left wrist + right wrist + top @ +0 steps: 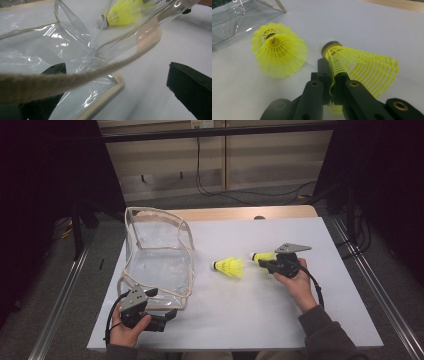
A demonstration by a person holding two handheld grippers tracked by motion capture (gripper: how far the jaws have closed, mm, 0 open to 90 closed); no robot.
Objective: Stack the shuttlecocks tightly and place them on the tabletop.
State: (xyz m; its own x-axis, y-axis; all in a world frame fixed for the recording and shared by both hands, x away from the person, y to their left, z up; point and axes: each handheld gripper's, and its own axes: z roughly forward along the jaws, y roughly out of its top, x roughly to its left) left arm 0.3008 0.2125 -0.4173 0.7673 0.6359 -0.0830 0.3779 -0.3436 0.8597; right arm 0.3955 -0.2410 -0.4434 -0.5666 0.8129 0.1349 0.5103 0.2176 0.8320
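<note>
Right of centre in the high view, the right gripper had its jaws closed on the thin yellow skirt of a shuttlecock, which looked light and easy to crush, while the left gripper stood open at the clear bag.

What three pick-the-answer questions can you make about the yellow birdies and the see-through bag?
1. Where does the loose shuttlecock lie?
A. inside the bag
B. on the table, between the clear bag and the right gripper
C. on the floor

2. How many yellow shuttlecocks are there?
A. one
B. two
C. four

3. What is the right gripper doing?
A. pinching the skirt of the held shuttlecock
B. hanging open
C. gripping the bag

Answers: 1 B, the high view shows it on the white table between them. 2 B, one lies loose, one is held. 3 A, its jaws are closed on the yellow mesh.
</note>
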